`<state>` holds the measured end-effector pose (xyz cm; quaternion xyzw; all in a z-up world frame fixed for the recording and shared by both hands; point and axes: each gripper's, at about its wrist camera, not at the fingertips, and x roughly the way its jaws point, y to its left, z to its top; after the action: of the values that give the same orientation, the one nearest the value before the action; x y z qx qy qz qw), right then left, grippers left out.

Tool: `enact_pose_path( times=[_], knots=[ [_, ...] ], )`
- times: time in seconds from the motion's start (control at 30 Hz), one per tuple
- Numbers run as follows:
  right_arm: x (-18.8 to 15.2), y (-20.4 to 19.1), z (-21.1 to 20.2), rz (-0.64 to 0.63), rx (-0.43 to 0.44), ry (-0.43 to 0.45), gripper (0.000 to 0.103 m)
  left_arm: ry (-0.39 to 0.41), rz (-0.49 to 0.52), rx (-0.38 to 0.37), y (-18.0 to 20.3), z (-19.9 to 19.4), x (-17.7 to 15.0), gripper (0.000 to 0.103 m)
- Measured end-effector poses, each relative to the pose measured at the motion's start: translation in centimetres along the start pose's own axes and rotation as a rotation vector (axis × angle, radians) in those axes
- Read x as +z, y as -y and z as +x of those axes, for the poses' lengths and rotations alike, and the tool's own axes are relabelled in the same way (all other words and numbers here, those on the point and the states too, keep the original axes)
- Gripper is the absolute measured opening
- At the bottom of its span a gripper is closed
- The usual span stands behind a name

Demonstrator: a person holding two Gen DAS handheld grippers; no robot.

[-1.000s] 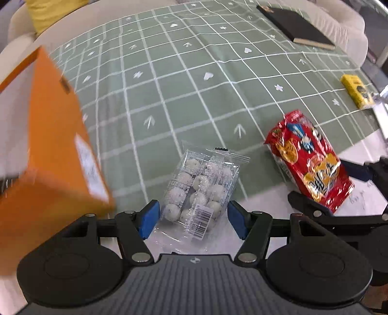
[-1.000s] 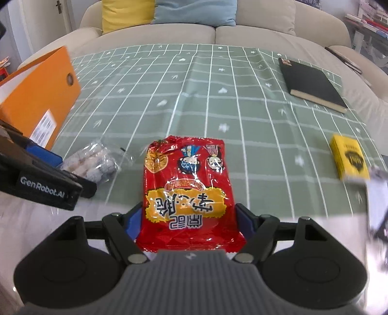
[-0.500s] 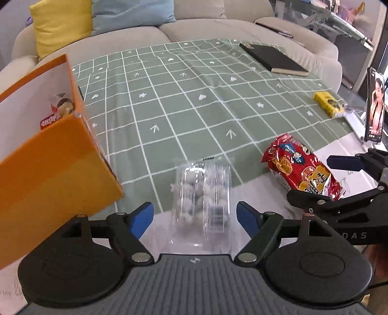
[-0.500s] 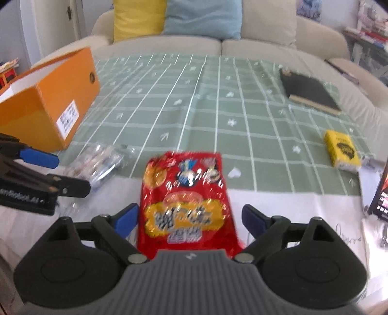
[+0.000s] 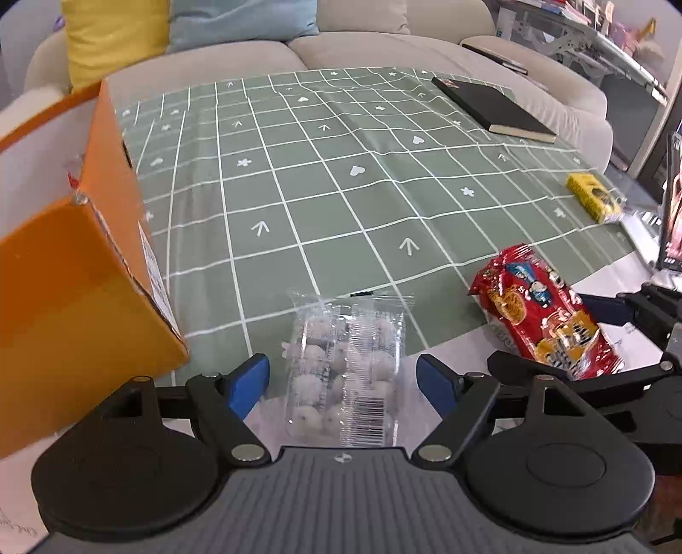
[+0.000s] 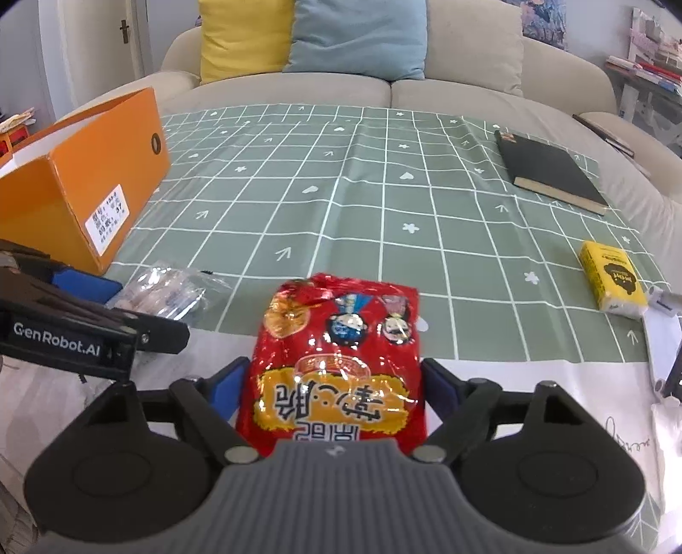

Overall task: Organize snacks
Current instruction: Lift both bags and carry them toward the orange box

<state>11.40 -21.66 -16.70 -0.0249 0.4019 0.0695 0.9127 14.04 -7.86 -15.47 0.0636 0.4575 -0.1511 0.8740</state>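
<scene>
Item one: clear plastic packet of small white round sweets [image 5: 347, 375], lying flat at the near edge of the green grid-patterned tablecloth [image 5: 324, 187] on the desk, partly over the white margin. The left gripper [image 5: 343, 383] straddles it, blue-padded fingers [image 5: 249, 383] spread wide on either side, a gap showing between each pad and the packet. Item two: red foil snack bag with yellow lettering and cartoon figures [image 6: 341, 362], lying flat to the right of the clear packet, half on the tablecloth and half on the white margin. The right gripper [image 6: 334, 390] brackets its near end, the jaws closing with the bag between them; its fingers [image 6: 226, 390] stand at the bag's edges, and whether the pads already press it cannot be told. Item three: open orange cardboard box with a white label [image 6: 85, 179], at the left of the cloth, just beyond the clear packet; a bit of red packaging shows inside it in the left wrist view. Other articles: black hardcover notebook [image 6: 552, 170] at the far right of the cloth; small yellow packet [image 6: 614, 277] at the right edge, well apart from the snacks. Background: beige sofa [image 6: 469, 93] with a yellow cushion [image 6: 245, 38] and a pale blue cushion [image 6: 362, 38].
</scene>
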Motion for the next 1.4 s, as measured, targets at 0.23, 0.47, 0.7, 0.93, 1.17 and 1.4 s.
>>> enact_pose_path(
  times=[0.23, 0.47, 0.7, 0.93, 1.17, 1.4],
  knots=[
    [-0.3, 0.1, -0.1, -0.005, -0.001, 0.013, 0.078, 0.034, 0.051, 0.004, 0.6, -0.2, -0.3, 0.071],
    [-0.3, -0.2, -0.3, -0.015, -0.001, 0.008, 0.073, 0.066, 0.074, 0.002, 0.6, -0.5, -0.8, 0.064],
    [0.0, -0.3, -0.8, -0.004, 0.018, -0.027, 0.069, 0.07, 0.061, 0.029, 0.6, -2.1, -1.2, 0.059],
    [1.3, -1.6, -3.2, -0.019, 0.033, -0.01, 0.069, 0.163, 0.017, -0.002, 0.0, -6.4, -1.1, 0.058],
    [4.2, -3.4, -6.4, -0.03, 0.068, 0.053, 0.069, 0.266, -0.088, -0.006, -2.5, -11.4, 0.3, 0.058],
    [8.8, -6.7, -9.0, -0.063, 0.145, 0.153, 0.069, 0.308, -0.134, 0.104, -5.5, -15.7, 2.0, 0.058]
  ],
)
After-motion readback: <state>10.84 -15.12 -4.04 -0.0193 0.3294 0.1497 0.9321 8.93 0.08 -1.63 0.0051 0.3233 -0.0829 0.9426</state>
